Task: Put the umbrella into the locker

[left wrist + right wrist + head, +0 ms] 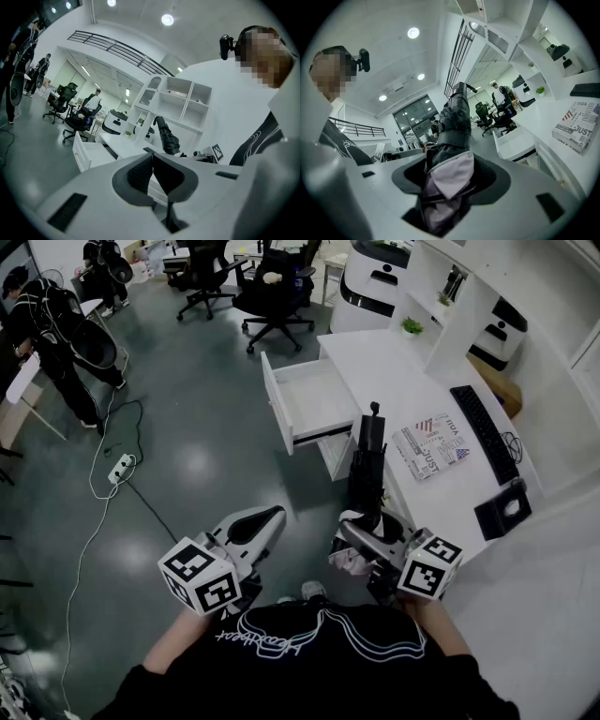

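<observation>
The umbrella [367, 460], folded and strapped shut, is clamped in your right tongs [364, 524]. The pads press on its dark fabric, and a pale lilac fold bunches between the jaws in the right gripper view [449, 174]. From there it juts out ahead of the tongs, clear of the floor, with its far end [461, 89] pointing away from you. It hangs along the near edge of the white surface [384, 367].

Your left tongs [270, 516] are closed, pad against pad with nothing between them. They hover over the floor, off that same near edge and well apart from the umbrella.

An open white drawer [314, 399] sticks out of the surface's near edge, just beside the umbrella's far end. On the surface itself, a printed book [431, 446] lies near the umbrella, and a black keyboard [483, 432] lies just beyond the book. A small green plant [412, 326] sits at the surface's far end by the white shelving [459, 296].

Farther from the surface, black office chairs [272, 292] stand on the grey floor. A power strip [120, 468] with its white cable lies well away from the surface, near a standing person [52, 343].
</observation>
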A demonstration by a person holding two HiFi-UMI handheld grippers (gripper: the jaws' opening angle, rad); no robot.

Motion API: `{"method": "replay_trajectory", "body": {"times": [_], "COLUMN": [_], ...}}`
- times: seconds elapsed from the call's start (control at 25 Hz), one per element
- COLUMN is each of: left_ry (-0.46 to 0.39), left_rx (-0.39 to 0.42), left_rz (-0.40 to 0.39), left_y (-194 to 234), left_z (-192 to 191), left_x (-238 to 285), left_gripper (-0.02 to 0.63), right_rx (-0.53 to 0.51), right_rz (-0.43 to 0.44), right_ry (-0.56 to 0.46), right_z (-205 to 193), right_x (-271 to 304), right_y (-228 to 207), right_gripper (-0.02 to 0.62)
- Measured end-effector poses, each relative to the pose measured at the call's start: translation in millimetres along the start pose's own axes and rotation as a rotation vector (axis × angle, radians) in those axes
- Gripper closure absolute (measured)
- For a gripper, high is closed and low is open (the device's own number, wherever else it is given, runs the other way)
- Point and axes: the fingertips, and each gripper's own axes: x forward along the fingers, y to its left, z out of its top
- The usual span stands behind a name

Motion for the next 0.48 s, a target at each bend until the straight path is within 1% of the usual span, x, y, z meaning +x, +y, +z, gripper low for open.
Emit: {"method": "replay_trajectory", "body": {"times": [0.12,0.48], "left_ry": [-0.002,0.004], "left_rx": [0.011,0.018], "left_rz": [-0.007,0.005], "left_y": [0,11], "left_z": [4,4], "left_x": [-7,-45], "left_gripper": [0.600,0.600], "right_rx": [-0.002,-0.016], "right_rz": [-0.008,-0.031], "right_ry": [-0.007,-0.034], "right_z": [0,-6], "right_x": [1,17], "right_y": [5,28], "right_gripper": [0.347,0.345]}}
